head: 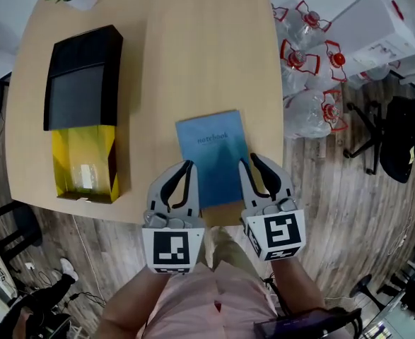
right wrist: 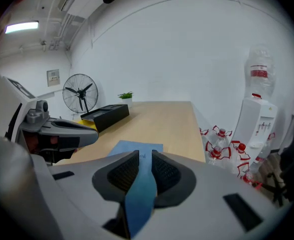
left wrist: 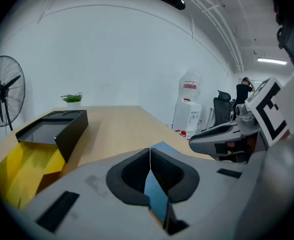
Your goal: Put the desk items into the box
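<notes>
While the notebook (head: 213, 154) lies flat on the desk (head: 179, 48) close to its near edge, I judge that nothing of the task is done yet. The box (head: 83, 111) stands open at the desk's left edge. Its yellow section shows only a pale patch I cannot identify.

Left claw (head: 189, 164): clenched tip to tip, grasping nothing, beside the notebook's near left corner.

Right claw (head: 249, 159): jaws narrowly parted, empty, beside the near right corner.

Notebook: cover up, long axis running from near edge to far edge, slightly skewed. The title reads upright to me, so its head points at the far edge.

Remaining: grasp, carry left, deposit.
</notes>
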`<control>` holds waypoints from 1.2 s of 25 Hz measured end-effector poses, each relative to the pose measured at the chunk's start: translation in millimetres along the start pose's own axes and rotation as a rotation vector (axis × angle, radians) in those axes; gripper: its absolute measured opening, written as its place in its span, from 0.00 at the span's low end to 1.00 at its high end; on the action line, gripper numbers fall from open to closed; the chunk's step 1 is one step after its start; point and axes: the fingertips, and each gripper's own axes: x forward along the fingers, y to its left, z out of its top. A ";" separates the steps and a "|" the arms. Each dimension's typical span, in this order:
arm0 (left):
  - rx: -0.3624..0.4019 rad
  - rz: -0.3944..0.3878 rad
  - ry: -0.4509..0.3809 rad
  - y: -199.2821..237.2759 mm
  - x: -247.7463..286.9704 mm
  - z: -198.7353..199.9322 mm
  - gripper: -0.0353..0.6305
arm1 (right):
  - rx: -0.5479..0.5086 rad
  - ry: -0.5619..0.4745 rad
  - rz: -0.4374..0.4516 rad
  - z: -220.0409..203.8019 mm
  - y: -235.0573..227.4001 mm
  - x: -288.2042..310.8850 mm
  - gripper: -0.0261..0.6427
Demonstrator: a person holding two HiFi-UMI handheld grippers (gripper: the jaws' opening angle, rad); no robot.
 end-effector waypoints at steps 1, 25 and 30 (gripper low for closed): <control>-0.010 -0.007 0.018 0.4 4.2 -5.8 0.08 | -0.003 0.020 -0.002 -5.7 1.0 5.2 0.15; -0.035 -0.086 0.237 -19.6 26.5 -74.9 0.08 | -0.039 0.192 0.026 -54.8 8.7 28.1 0.15; -0.027 -0.085 0.241 -24.7 15.7 -81.7 0.08 | -0.036 0.201 0.033 -63.7 15.3 16.8 0.14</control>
